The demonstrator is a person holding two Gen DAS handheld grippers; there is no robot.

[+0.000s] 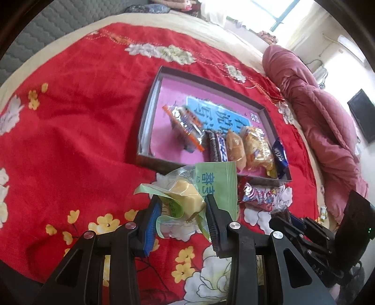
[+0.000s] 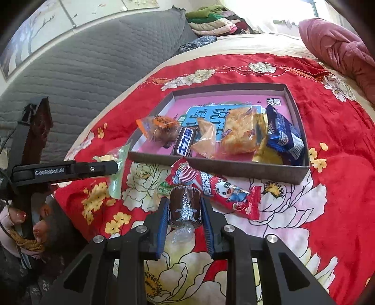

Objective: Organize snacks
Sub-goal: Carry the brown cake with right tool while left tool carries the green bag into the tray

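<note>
My left gripper (image 1: 182, 204) is shut on a green-wrapped yellow cake (image 1: 187, 194) and holds it above the red blanket, just short of the box's near wall. My right gripper (image 2: 185, 206) is shut on a dark brown wrapped roll (image 2: 185, 206), also near the box front. The shallow box (image 2: 234, 167) with a pink floor holds several snacks: an orange pack (image 2: 159, 129), a chocolate bar (image 2: 184, 142), a yellow pack (image 2: 239, 131) and a blue pack (image 2: 281, 133). A red snack bag (image 2: 215, 190) lies on the blanket in front of the box.
The red flowered blanket (image 1: 70, 140) covers a bed. A pink quilt (image 1: 316, 110) is bunched to the right of the box. A grey padded headboard (image 2: 93, 58) stands at the left, with folded clothes (image 2: 211, 18) beyond.
</note>
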